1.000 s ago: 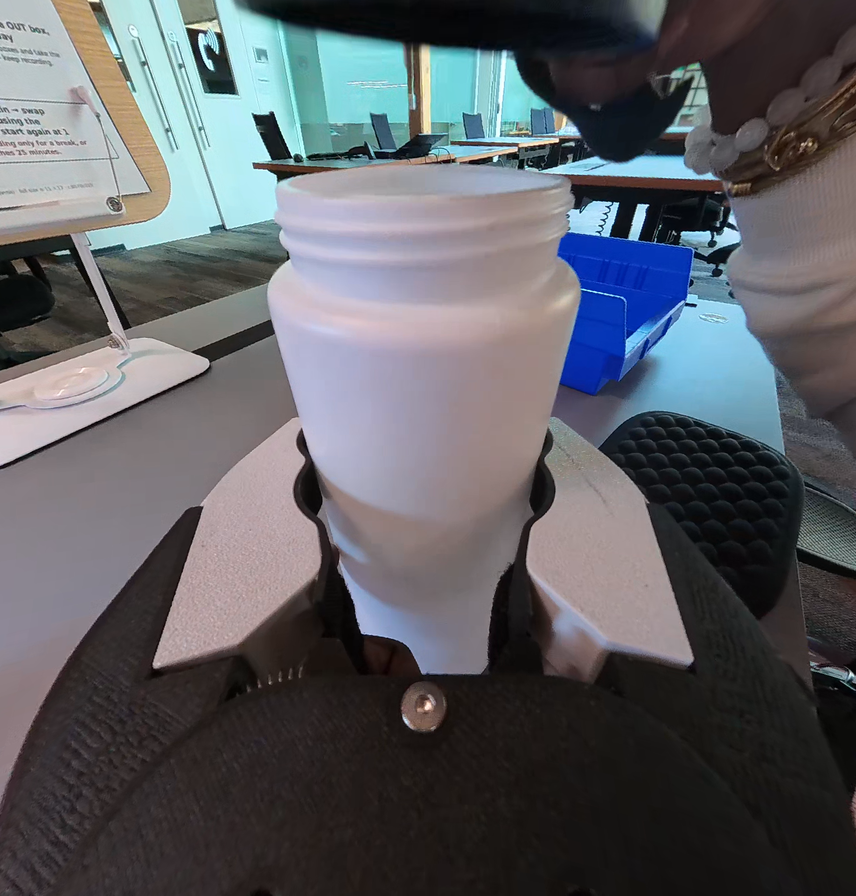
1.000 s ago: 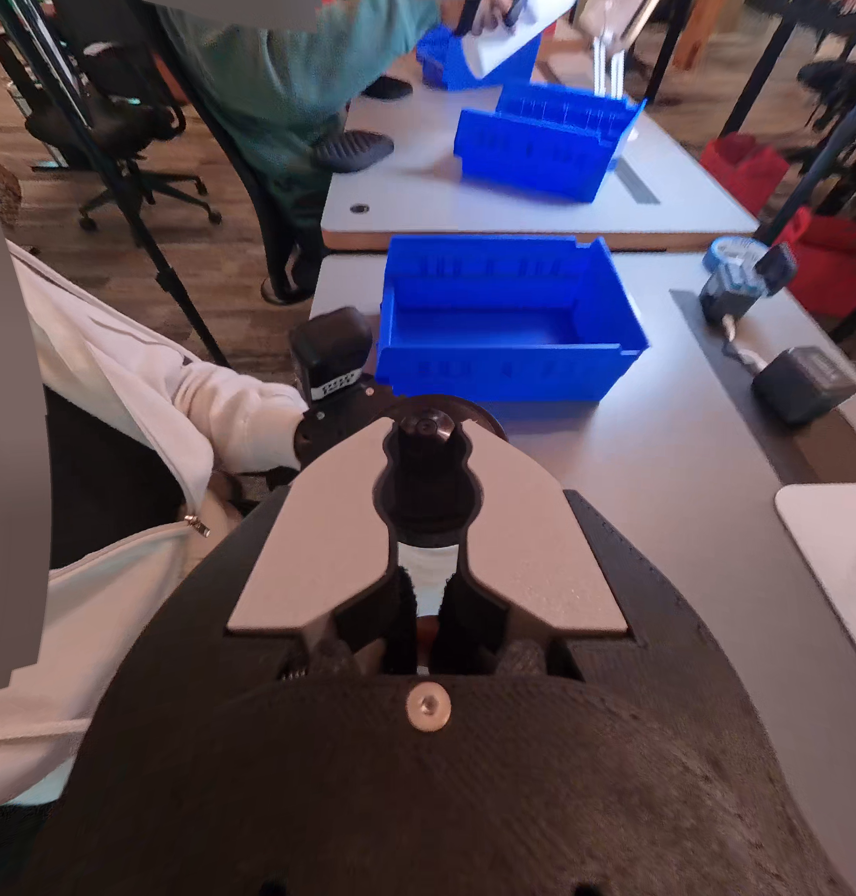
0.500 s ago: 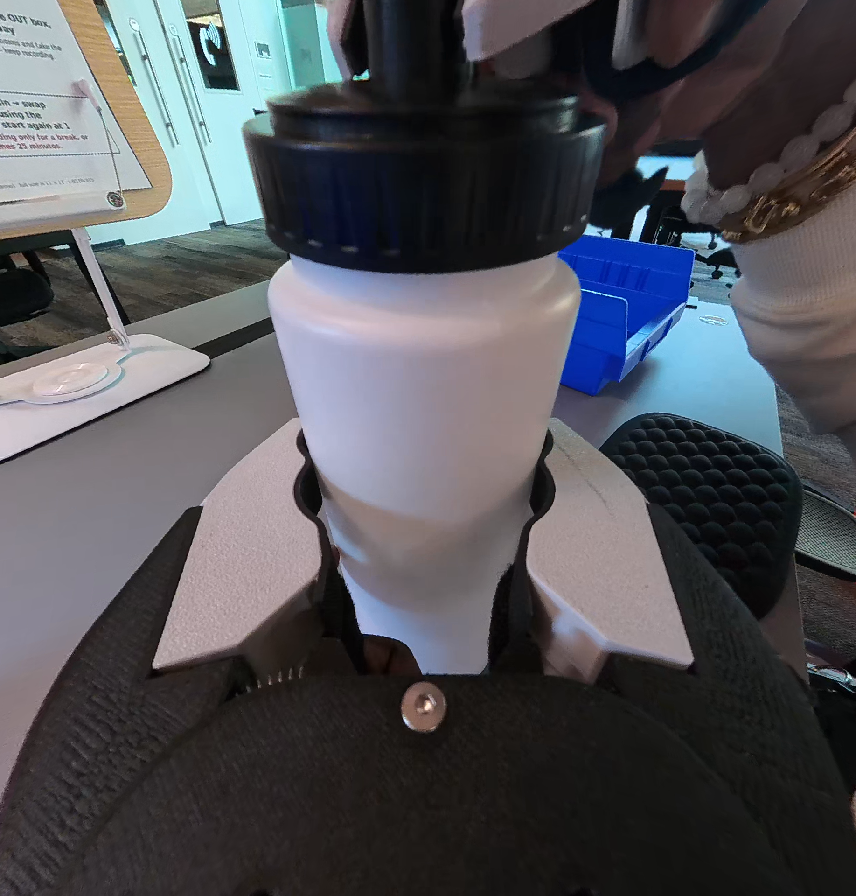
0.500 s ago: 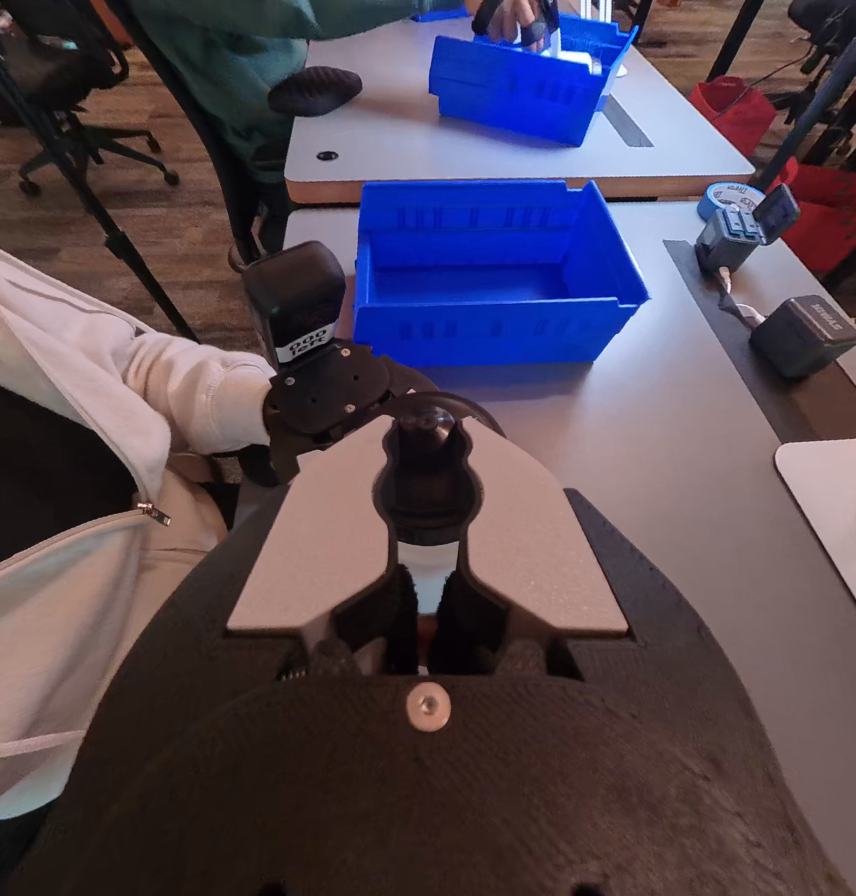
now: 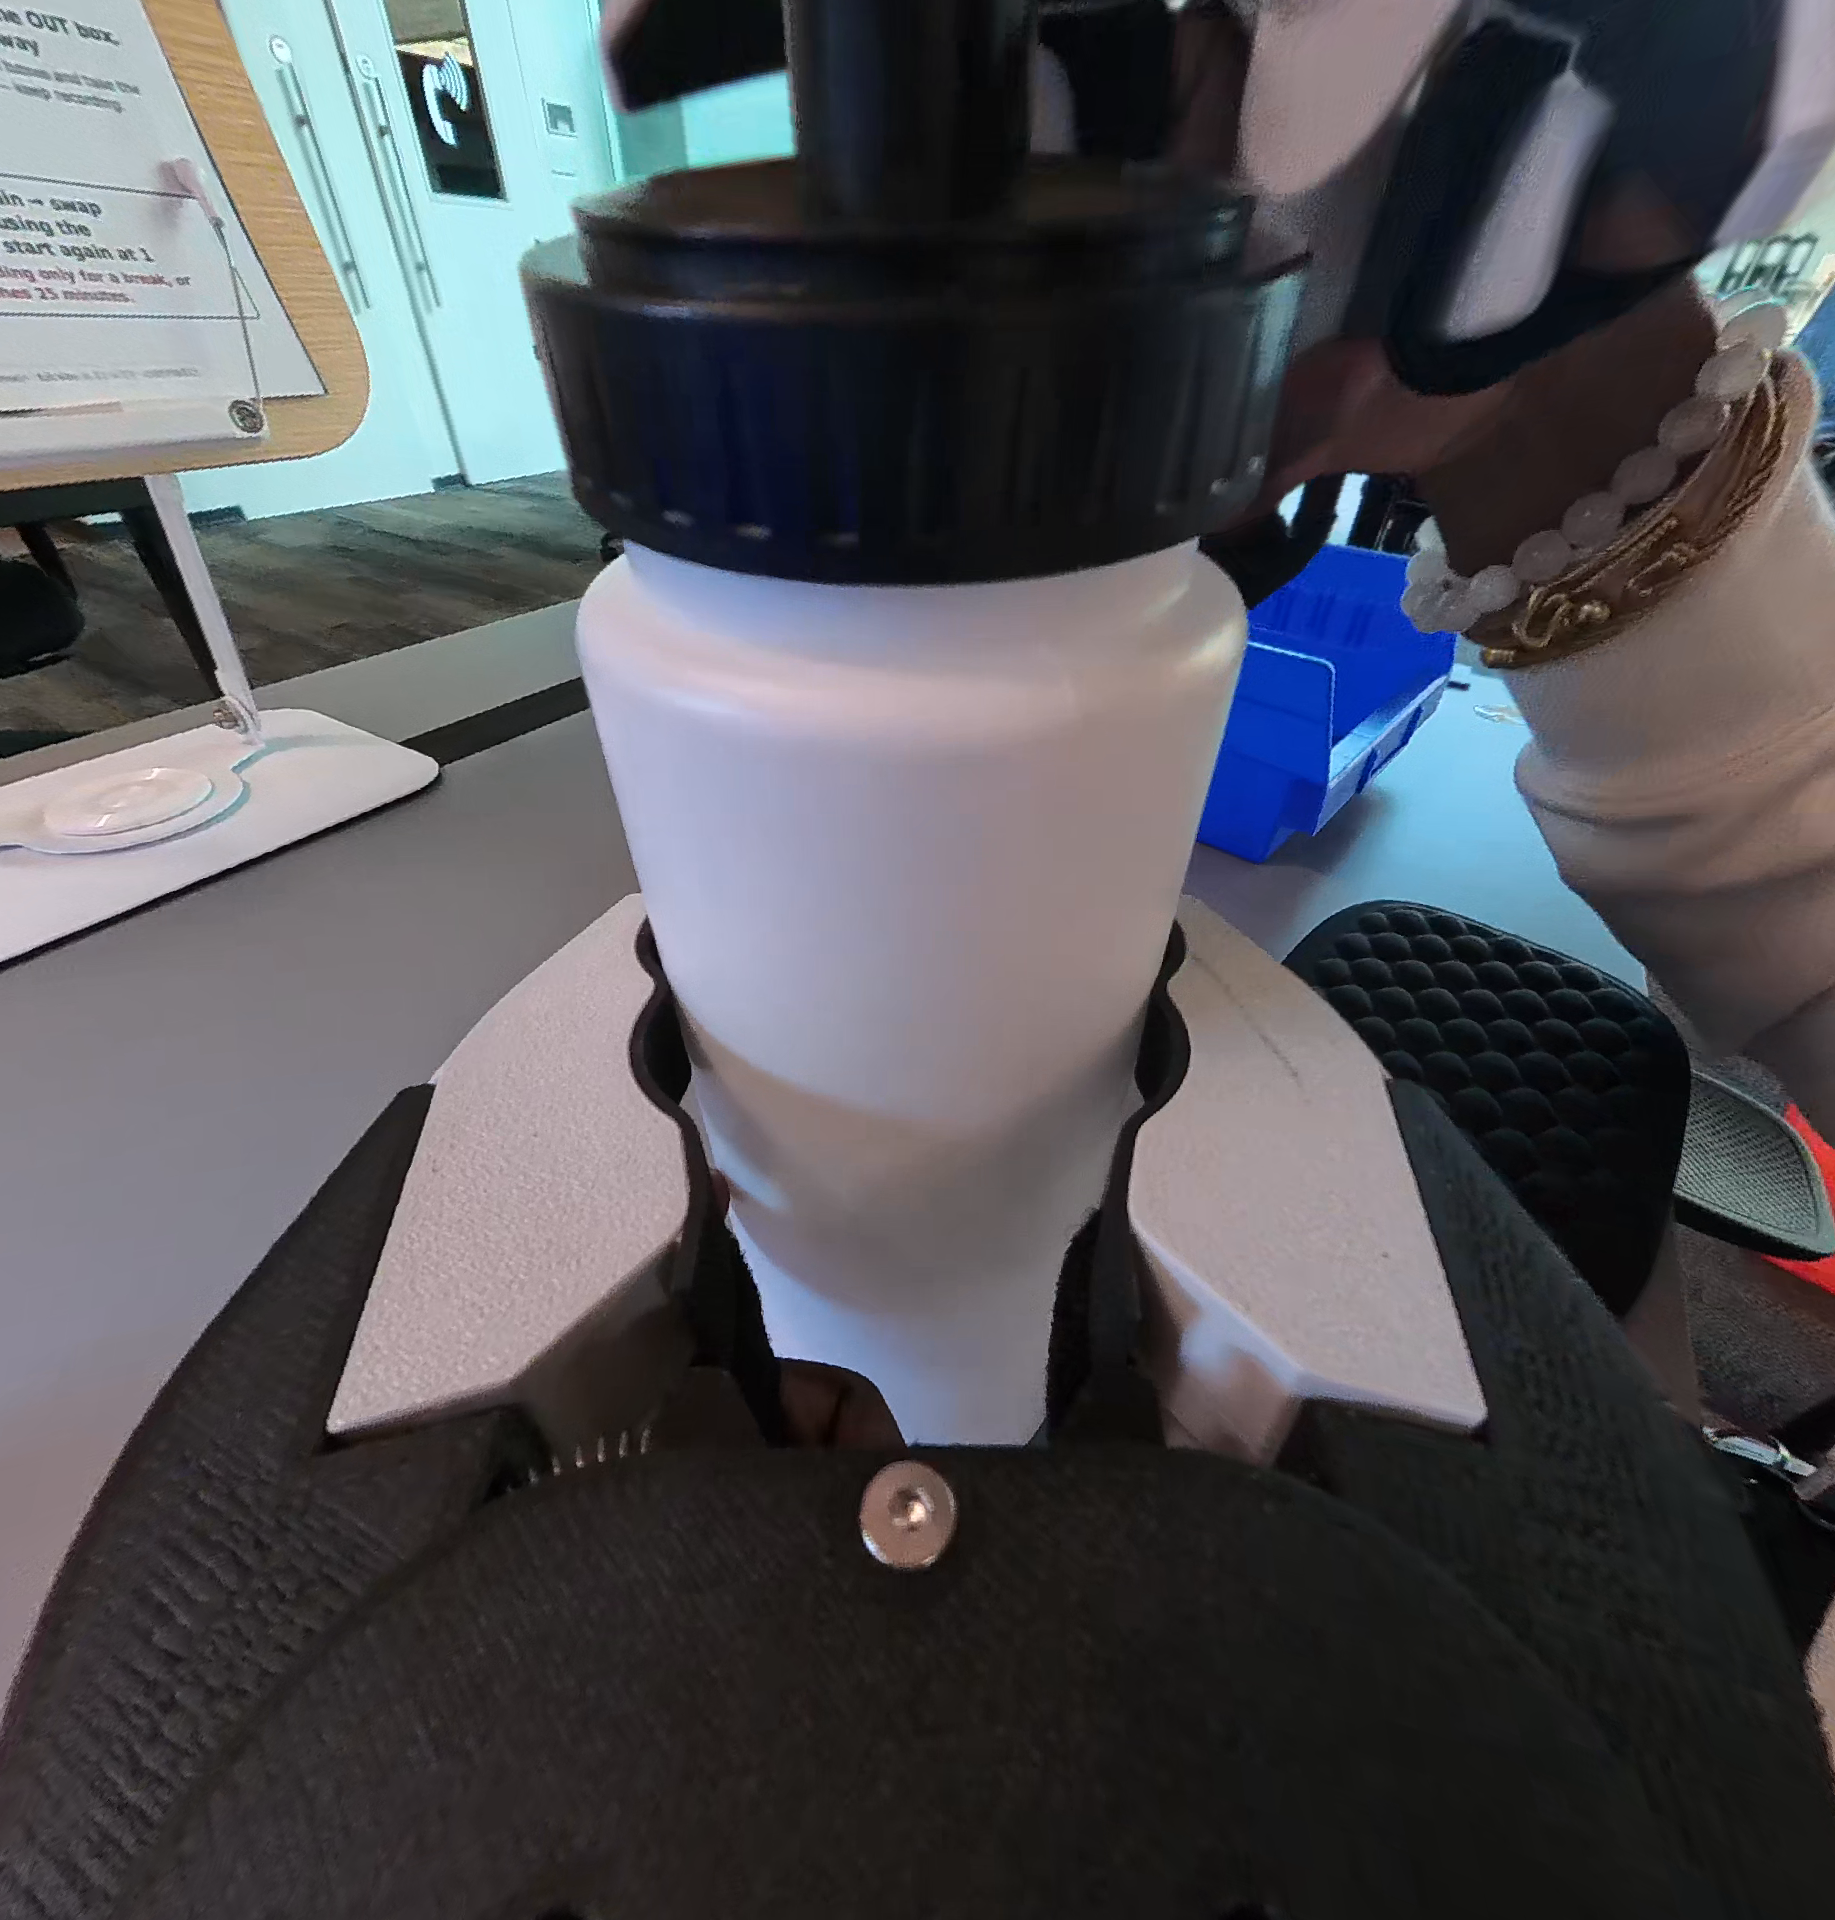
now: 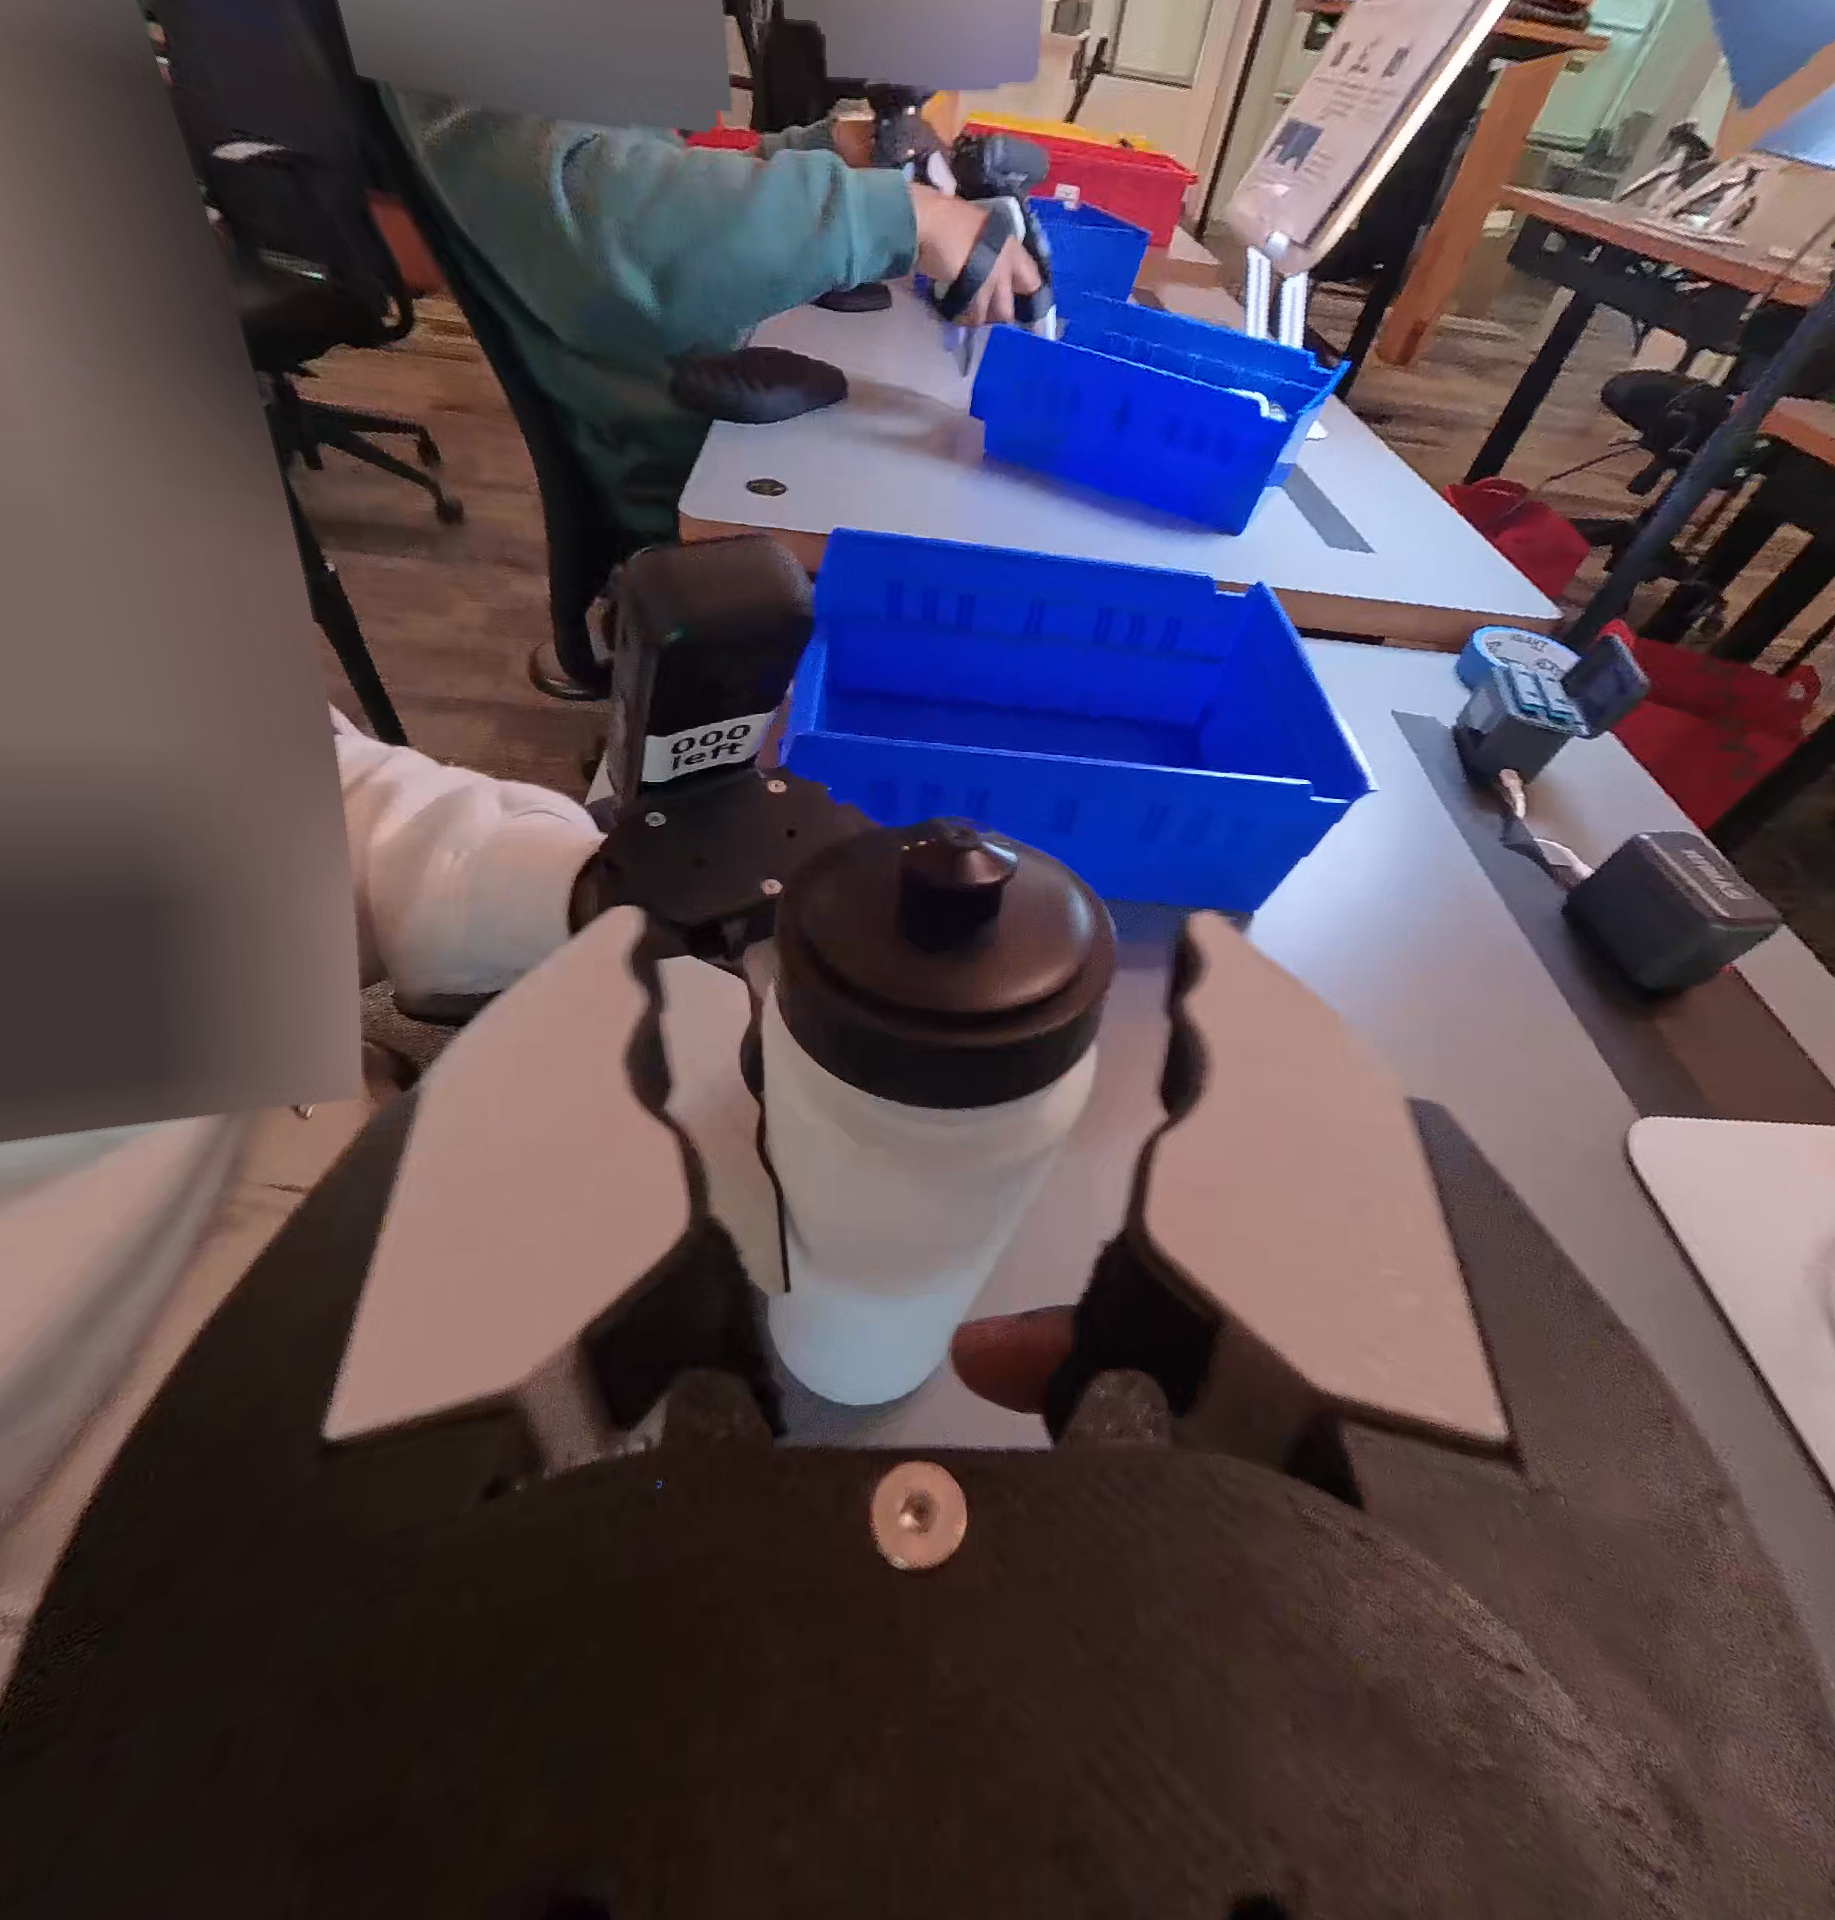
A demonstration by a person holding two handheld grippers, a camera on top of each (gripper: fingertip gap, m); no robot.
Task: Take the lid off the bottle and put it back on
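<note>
In the left wrist view, the left gripper has its jaws closed on the lower body of the white bottle, which stands upright between the grey fingers. The black ribbed lid sits on the neck of the bottle. The grey table carries a white stand base on the left with a wooden sign board above it, and a blue bin on the right. Behind are glass doors and a dark wood floor.

In the right wrist view, the right gripper has its jaws wide apart and holds nothing; the lid and bottle are between the fingers but not touching them. The blue bin stands just behind on the table. A black charger block lies on a dark strip to the right. At a second table farther back, a person in a green sleeve reaches toward another blue bin.
</note>
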